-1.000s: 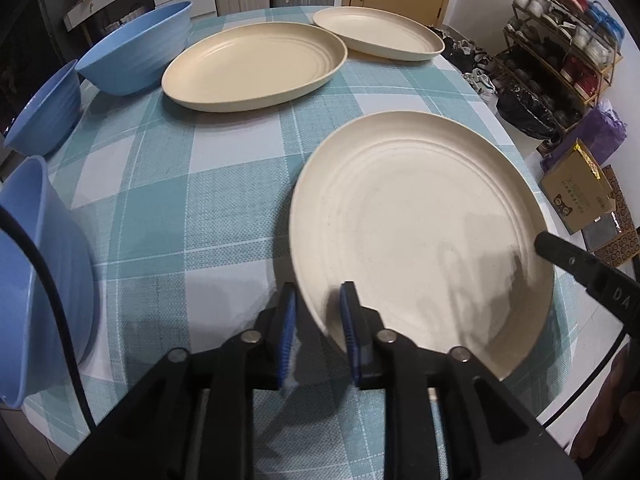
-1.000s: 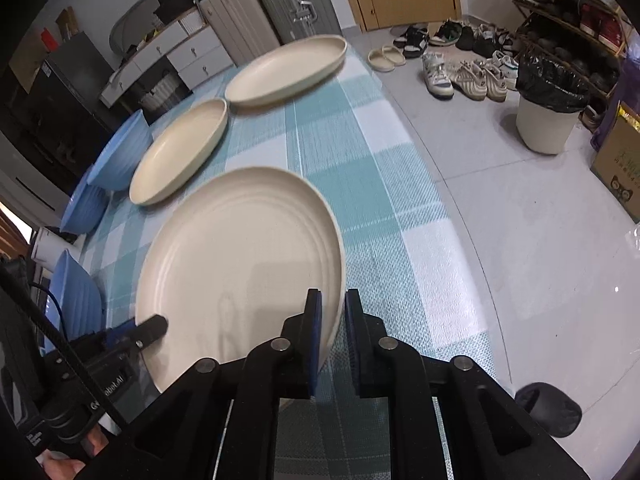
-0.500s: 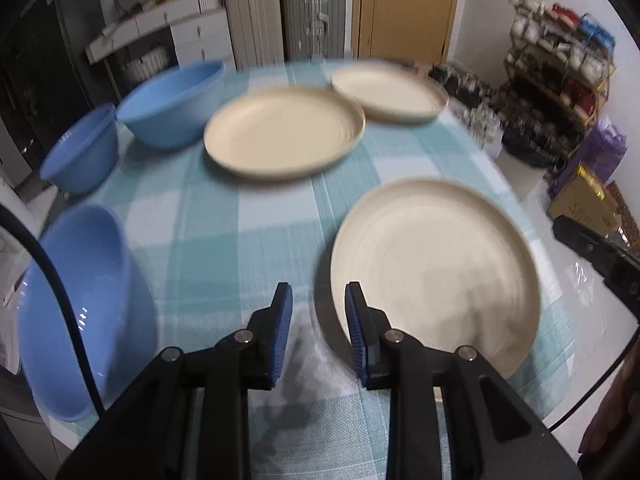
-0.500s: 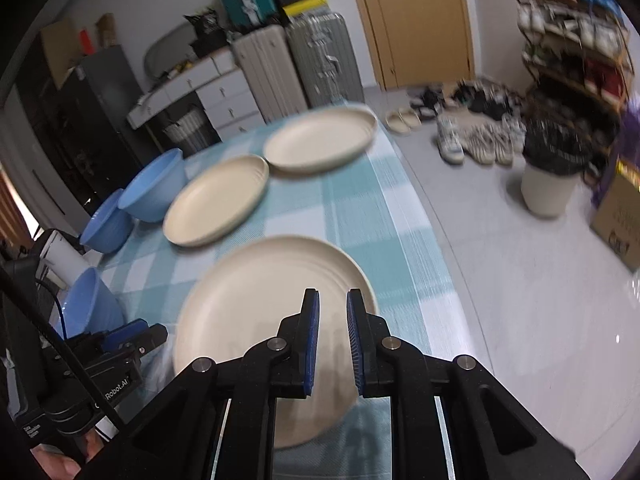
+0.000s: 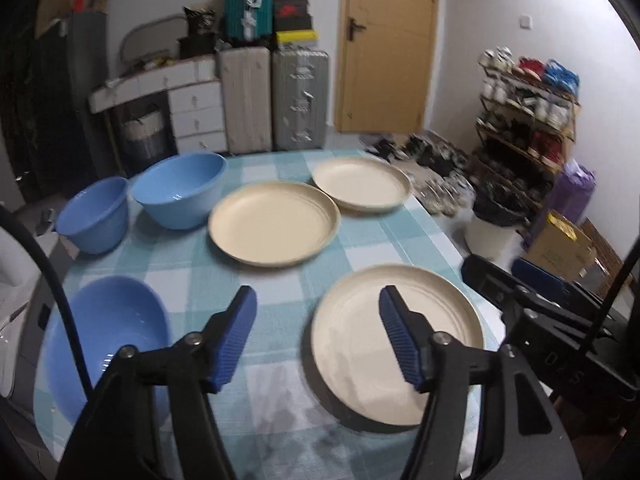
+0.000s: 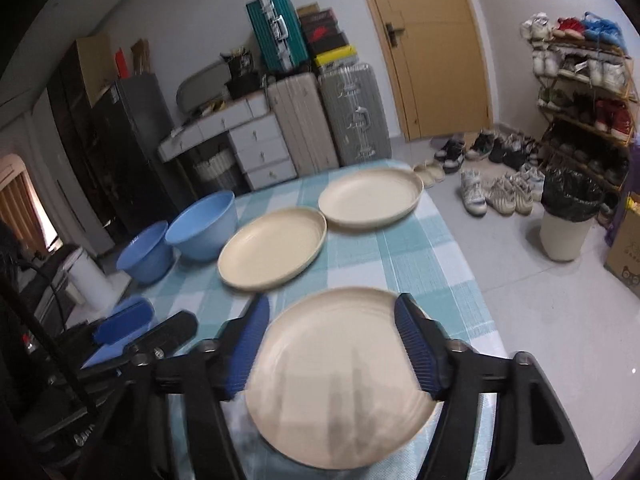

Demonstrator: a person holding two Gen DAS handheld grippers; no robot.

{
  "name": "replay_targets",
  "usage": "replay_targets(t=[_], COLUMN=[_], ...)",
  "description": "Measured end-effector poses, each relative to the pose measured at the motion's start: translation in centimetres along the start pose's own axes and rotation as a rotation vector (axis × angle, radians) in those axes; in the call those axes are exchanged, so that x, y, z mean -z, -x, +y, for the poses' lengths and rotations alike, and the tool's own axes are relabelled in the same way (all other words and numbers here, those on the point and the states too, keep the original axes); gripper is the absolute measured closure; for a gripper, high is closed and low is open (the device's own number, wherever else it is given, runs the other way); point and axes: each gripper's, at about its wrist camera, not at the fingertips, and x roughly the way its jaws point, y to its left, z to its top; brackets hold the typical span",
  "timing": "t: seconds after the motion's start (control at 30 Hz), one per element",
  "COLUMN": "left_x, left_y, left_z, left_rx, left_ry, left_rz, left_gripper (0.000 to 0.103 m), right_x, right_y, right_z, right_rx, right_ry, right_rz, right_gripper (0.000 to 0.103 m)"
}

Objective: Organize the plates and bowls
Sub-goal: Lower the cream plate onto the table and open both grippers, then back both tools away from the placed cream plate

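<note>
Both tools hang with jaws spread and empty above the checked table (image 5: 280, 280), having just been opening. The nearest cream plate (image 5: 394, 344) lies flat below the right gripper (image 6: 332, 344) and just right of the left gripper (image 5: 316, 334). Only the left view shows a third blue bowl (image 5: 104, 344) beside its left finger. A second ago both pinched that plate's rim.

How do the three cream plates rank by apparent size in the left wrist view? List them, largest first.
1. Nearest plate.
2. Middle plate.
3. Far plate.
They may well be identical; nearness to the camera probably explains the differences.
</note>
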Motion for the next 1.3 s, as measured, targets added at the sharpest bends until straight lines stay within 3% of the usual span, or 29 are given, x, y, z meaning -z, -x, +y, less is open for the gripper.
replay_targets(t=[0.1,0.2,0.37,0.47,0.6,0.7,0.87,1.1,1.23,1.3], left_x=[-0.4,-0.8,-0.9,-0.8,-0.9,-1.2,-2.5,-4.9,-6.4,-6.7], left_y=[0.8,1.4,2.0,1.9,2.3,1.9,0.1,-2.9,-6.1,-8.3], left_z=[1.1,2.1,2.5,2.3,2.2,2.9,3.3,0.9,0.6,0.9], left_rx=[-0.006,-0.005,-0.029,-0.066,-0.127,-0.125,-0.061,-0.02,-0.028,-0.072], left_ry=[0.043,0.079,0.1,0.085,0.058,0.078,0.117,0.067,0.079,0.086], left_rz=[-0.039,-0.083,-0.14,-0.156,-0.181,-0.164,-0.107,-0.079,-0.026,0.039], left_gripper=[0.016,0.004,0.002,0.0,0.0,0.0,0.0,0.0,0.0,0.0], right_x=[-0.1,-0.1,0.0,0.0,-0.4,-0.9,-2.1,-4.5,-5.7,-6.4], right_y=[0.7,1.0,1.7,2.5,2.7,2.4,1.5,0.5,-1.1,-2.5], right_z=[-0.4,-0.6,0.1,-0.2,-0.2,-0.4,-0.7,-1.7,-2.2,-2.5], right_rx=[-0.012,-0.003,0.016,-0.042,-0.027,-0.014,-0.006,0.051,0.093,0.106], right_ry=[-0.049,-0.048,0.018,0.006,-0.003,-0.008,-0.008,0.025,0.052,0.06], right_rz=[-0.038,-0.077,-0.122,-0.158,-0.151,-0.132,-0.1,-0.108,-0.089,-0.057], right_gripper=[0.017,0.009,0.0,0.001,0.001,0.001,0.001,0.001,0.001,0.001])
